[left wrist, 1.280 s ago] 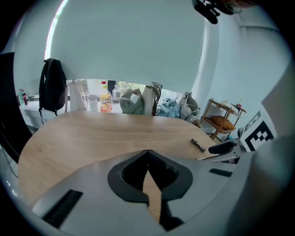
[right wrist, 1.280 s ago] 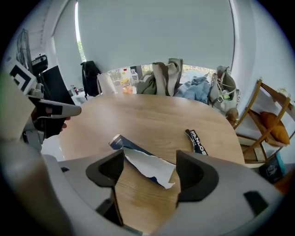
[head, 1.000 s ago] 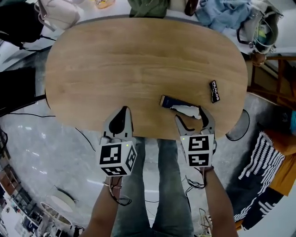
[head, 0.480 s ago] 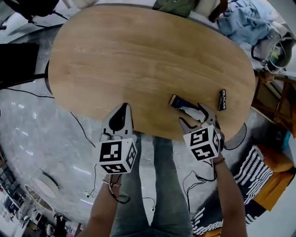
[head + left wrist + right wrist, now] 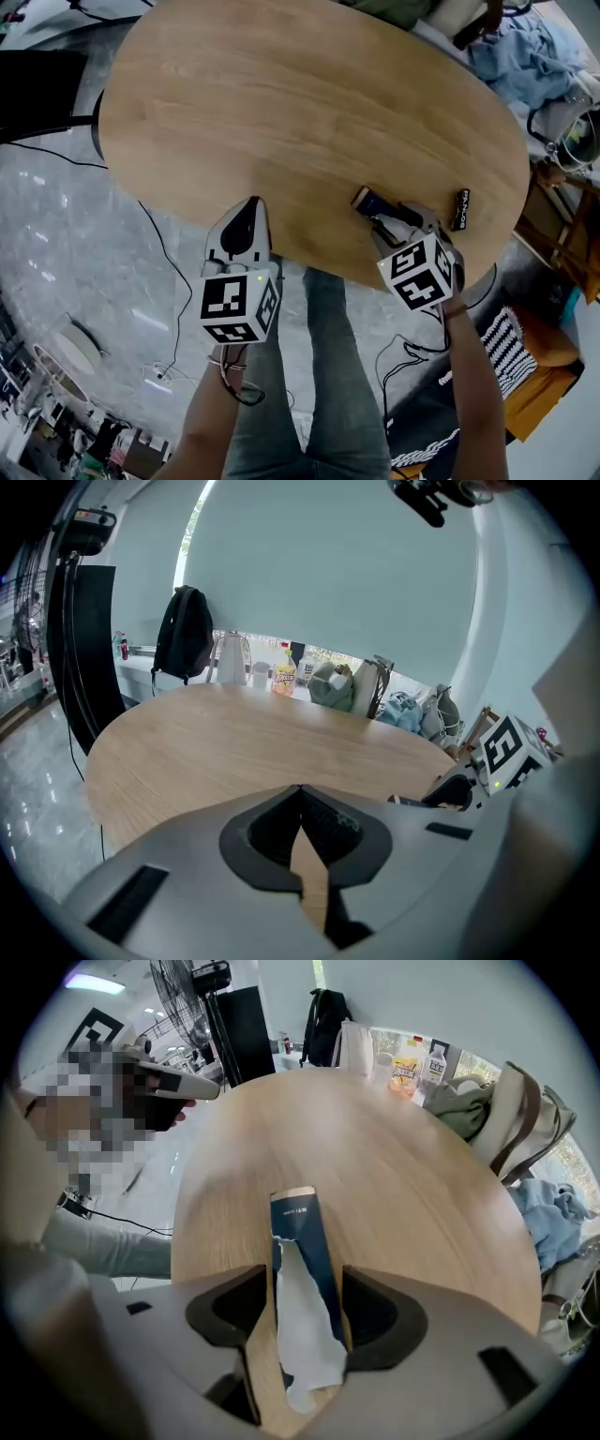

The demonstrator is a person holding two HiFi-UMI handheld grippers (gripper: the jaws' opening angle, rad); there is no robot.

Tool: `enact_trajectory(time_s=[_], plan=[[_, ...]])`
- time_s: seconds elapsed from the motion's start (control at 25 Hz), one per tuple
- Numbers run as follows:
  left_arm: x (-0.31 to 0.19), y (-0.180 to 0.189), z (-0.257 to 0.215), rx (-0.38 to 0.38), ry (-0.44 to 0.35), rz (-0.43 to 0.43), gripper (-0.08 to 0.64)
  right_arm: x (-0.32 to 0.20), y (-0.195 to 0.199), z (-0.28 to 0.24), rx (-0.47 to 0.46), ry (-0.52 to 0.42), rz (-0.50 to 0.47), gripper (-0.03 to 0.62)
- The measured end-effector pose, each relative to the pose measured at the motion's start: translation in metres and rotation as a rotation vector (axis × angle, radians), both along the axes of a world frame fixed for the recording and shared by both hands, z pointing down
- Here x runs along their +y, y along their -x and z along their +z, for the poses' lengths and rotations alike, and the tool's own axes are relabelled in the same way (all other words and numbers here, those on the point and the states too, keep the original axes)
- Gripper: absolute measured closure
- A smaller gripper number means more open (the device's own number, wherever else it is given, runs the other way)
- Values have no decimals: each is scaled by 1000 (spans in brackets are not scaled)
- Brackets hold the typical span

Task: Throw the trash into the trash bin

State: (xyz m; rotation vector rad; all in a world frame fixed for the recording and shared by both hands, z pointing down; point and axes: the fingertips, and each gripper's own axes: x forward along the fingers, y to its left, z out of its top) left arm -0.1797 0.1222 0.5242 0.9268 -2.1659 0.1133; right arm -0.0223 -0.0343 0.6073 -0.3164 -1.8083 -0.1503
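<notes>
Step in hand: pickup of the first trash piece, nothing lifted yet. Right gripper point(image 5: 401, 223) points steeply down over the table point(image 5: 281, 103) at its 5 o'clock edge, just in front of the person, straddling a dark-blue wrapper point(image 5: 298, 1241) with a white torn strip point(image 5: 305, 1335) lying flat on the wood. Its jaws have just been closing, with the wrapper between them. The right gripper view has the jaw at 3 o'clock about at the wrapper's edge, and a sliver of bare table shows beside the jaw at 9 o'clock, so I read it as not clamped yet. Left gripper point(image 5: 241, 234) hangs at the table's 7 o'clock edge with jaws together and nothing in them, clear of the work. A second piece, a small black packet point(image 5: 459, 209), sits at 3 o'clock from the wrapper, near it but apart. I can't pick out the trash bin in any view. Next move, my call: finish the squeeze so both pads bite the wrapper, ideally catching the white strip too. The piece is thin and flat, so the tips need to be right down on the wood or they'll skate over it. Then lift straight up, check that it comes off the table, and locate the bin before carrying. The black packet is still to do.
</notes>
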Motion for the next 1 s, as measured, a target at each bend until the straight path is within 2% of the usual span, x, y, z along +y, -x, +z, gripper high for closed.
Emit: enact_trajectory(time_s=[0.24, 0.4, 0.64, 1.0], plan=[[-6, 1, 0, 2, 4, 8, 541, -2, 3, 0, 1, -17, -20, 396], [-13, 1, 0, 0, 7, 32, 541, -2, 5, -1, 0, -18, -7, 416], [-25, -1, -3, -6, 9, 81, 541, -1, 4, -4, -5, 1, 37, 434], [-40, -8, -7, -10, 18, 155, 541, -6, -9, -19, -32, 27, 152, 445]])
